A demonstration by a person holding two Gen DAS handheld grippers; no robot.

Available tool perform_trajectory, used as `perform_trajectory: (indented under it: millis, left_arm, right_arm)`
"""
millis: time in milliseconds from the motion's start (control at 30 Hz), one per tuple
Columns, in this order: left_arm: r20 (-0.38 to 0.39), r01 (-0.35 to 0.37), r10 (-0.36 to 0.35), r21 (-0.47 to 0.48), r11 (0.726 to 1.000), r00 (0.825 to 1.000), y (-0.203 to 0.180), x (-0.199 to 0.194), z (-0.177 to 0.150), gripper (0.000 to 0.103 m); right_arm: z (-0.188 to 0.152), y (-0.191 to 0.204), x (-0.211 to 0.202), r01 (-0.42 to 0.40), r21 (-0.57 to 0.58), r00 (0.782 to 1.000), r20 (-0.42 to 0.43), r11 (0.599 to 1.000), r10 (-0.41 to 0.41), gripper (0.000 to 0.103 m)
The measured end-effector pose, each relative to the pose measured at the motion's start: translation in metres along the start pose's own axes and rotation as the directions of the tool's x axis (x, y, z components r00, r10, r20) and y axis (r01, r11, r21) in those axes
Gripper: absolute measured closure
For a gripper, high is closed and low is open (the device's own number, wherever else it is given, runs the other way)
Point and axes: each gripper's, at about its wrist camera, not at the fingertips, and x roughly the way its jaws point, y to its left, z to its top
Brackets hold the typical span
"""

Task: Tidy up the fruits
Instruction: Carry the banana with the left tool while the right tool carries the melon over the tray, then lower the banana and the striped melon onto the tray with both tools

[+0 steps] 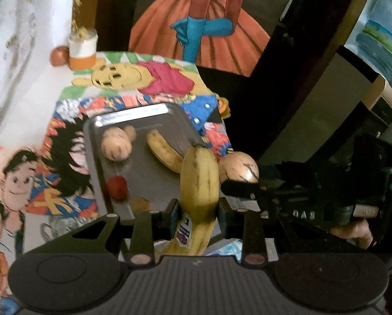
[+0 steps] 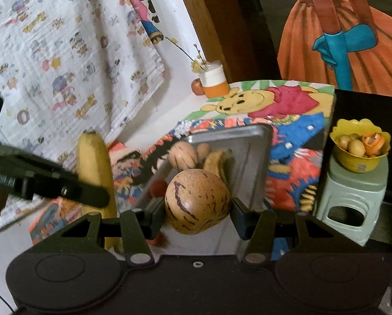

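The left gripper (image 1: 198, 216) is clamped on a banana (image 1: 199, 183); the right gripper (image 2: 194, 216) is closed around a striped melon (image 2: 197, 200). Both fruits hang above the metal tray's (image 1: 167, 123) six o'clock edge. A second banana (image 1: 164, 149) lies at centre, so set each down on bare metal, releasing only after contact.

The banana (image 1: 199, 183) in the left tongs (image 1: 198, 218) hides part of the tray (image 1: 133, 115) and the end of the second banana (image 1: 164, 149). Its stem drops out of sight behind the tongs' body. In the right view, the striped melon (image 2: 197, 202) covers most of a red fruit (image 2: 158, 187), maybe a tomato. The tray's near edge is hidden too.
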Motion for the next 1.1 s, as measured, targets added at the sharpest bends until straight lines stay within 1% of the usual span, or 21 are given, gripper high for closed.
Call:
perform_trajectory:
  millis: [167, 300, 467, 733, 867, 1100]
  left_arm:
    - [-0.035, -0.002, 0.002, 0.000, 1.000, 0.999, -0.005, 0.020, 0.003, 0.070]
    - [-0.062, -0.016, 0.016, -0.008, 1.000, 0.998, -0.006, 0.036, 0.007, 0.070]
    - [-0.096, -0.029, 0.026, -0.028, 0.999, 0.995, -0.003, 0.054, 0.010, 0.070]
    - [-0.136, -0.040, 0.032, -0.058, 0.998, 0.990, 0.004, 0.079, 0.014, 0.070]
    - [-0.145, -0.038, 0.027, -0.076, 0.996, 0.989, 0.008, 0.085, 0.017, 0.069]
    - [-0.153, -0.045, 0.030, -0.096, 0.994, 0.988, 0.015, 0.096, 0.020, 0.070]
  right_arm:
    - [-0.022, -0.005, -0.005, 0.018, -0.012, 1.000, 0.002, 1.000, -0.018, 0.048]
    - [-0.033, -0.007, -0.005, 0.026, -0.019, 1.000, 0.009, 0.999, -0.026, 0.048]
    - [-0.039, -0.010, -0.004, 0.022, -0.018, 0.999, 0.025, 1.000, -0.021, 0.048]
    - [-0.043, -0.003, 0.003, 0.023, -0.068, 0.999, 0.046, 0.997, -0.020, 0.048]
    - [-0.047, 0.002, 0.007, 0.048, -0.125, 0.998, 0.053, 0.991, -0.042, 0.048]
    - [-0.055, 0.007, 0.012, 0.074, -0.176, 0.996, 0.064, 0.982, -0.064, 0.048]
